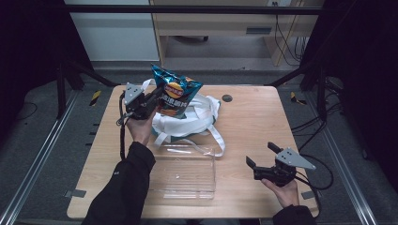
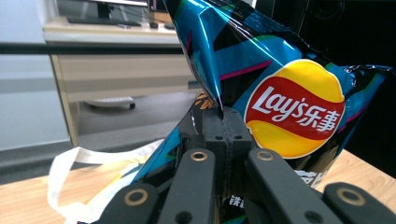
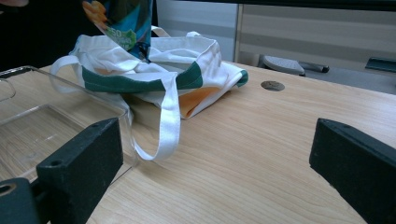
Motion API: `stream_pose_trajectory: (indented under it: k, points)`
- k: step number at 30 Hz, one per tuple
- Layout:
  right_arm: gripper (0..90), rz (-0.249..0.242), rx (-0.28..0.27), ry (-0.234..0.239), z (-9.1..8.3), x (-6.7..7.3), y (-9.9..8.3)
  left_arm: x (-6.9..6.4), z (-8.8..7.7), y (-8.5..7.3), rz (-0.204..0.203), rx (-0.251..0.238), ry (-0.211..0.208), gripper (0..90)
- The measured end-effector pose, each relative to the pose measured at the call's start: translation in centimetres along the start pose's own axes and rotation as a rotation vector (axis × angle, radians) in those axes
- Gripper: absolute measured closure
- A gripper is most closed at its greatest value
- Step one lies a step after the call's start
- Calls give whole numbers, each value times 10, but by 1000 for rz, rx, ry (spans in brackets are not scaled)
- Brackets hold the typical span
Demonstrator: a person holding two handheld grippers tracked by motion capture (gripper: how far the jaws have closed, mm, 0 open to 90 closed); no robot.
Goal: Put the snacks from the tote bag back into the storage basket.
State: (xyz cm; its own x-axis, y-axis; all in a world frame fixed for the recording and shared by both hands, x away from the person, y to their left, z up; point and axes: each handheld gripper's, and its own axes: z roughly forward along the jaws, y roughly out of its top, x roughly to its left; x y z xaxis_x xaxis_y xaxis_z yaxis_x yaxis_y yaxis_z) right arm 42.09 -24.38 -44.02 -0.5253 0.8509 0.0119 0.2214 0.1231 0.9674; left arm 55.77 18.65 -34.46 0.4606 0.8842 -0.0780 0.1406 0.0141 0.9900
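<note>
The left gripper (image 1: 151, 101), held in the person's left hand (image 1: 140, 127) above the far left part of the light wooden counter (image 1: 253, 122), has its two black jaws pressed together on the edge of a glossy blue and black foil bag of Lay's crisps (image 1: 176, 96). In the left gripper view the jaws meet on a crease of the crisp bag (image 2: 280, 93), which stands upright above them; its shiny skin is crinkled, crossed by pink and green streaks, and carries a round yellow badge with a red band and white lettering. The bag hangs in the air just over a white cloth tote bag with a dark green band near its mouth and long white straps (image 1: 195, 117), which lies slumped on the counter. In the right gripper view the lower end of the crisp bag (image 3: 123, 21) sits at the open mouth of the tote bag (image 3: 163, 70), though whether they touch cannot be told. Nearer the person, a clear, shallow, rectangular plastic tray (image 1: 185, 173) rests flat on the counter, just beside the tote's straps. The right gripper (image 1: 263, 159), in the person's right hand (image 1: 284, 190) at the near right of the counter, has its jaws spread wide apart with nothing between them
</note>
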Motion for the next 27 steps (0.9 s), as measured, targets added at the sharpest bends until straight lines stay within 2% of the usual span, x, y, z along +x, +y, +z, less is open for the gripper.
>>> stream_pose_trajectory:
  k: [1,8,12,14,27]
  points:
    - [31,-3,0,1,0,0,0,0,-3,1,10,-9,6,900]
    - [31,-7,-2,3,1,1,0,-4,-25,3,7,-31,22,900]
    - [31,-6,-1,4,1,1,0,-9,-37,8,2,-52,14,900]
    - [31,-11,3,3,1,1,0,-13,-44,11,12,-64,11,900]
    - [32,-6,3,-2,-1,1,0,-41,-72,17,15,-111,-31,900]
